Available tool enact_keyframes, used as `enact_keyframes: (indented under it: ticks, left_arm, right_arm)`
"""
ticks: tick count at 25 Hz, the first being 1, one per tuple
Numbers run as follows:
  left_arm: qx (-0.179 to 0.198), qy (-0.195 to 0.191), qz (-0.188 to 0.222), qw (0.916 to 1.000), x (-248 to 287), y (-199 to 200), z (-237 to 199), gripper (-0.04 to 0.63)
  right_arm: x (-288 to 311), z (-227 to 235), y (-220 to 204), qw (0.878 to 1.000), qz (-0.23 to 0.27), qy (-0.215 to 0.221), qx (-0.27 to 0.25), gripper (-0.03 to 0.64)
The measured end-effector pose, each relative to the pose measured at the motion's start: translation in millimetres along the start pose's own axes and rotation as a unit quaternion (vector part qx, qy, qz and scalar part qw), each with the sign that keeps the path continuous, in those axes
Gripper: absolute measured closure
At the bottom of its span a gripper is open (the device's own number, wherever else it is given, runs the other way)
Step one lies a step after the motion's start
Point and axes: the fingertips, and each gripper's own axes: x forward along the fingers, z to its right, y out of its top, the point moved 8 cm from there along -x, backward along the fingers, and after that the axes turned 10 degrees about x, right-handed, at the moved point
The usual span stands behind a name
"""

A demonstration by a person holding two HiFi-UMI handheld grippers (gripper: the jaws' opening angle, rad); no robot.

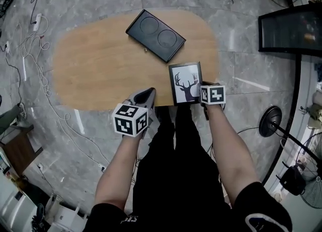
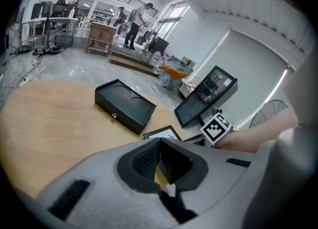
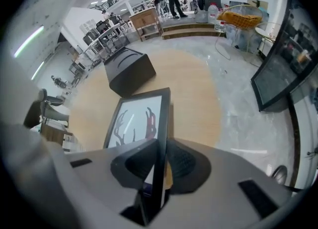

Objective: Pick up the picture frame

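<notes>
Pinching the picture frame (image 3: 134, 123) — its near-right corner, seemingly — is the right hand-held gripper (image 3: 161, 163).

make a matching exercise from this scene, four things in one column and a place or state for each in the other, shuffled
Things:
1. picture frame
2. black box
3. left gripper
4. right gripper

Places or states:
a. shut, nothing between its jaws
b. lies flat on the wooden table, on the side far from the person
c. clamped on a thin black edge
d. shows an antlered deer silhouette, at the table's near edge

Pairs: 1-d, 2-b, 3-a, 4-c
</notes>
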Motion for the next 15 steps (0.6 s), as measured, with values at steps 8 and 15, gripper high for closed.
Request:
enact_keyframes:
  ticks: [8,15]
  left_arm:
    - [0.001,0.010,0.016,0.9998,-32,26,-2,0.586]
    - [-0.006,0.007,0.025,0.9996,-36,40,13,0.586]
  right_arm:
    - [-43,-7,2,0.999,0.013,0.012,0.039,0.545]
    - [-81,-4,19,0.997,0.045,0.032,0.046,0.546]
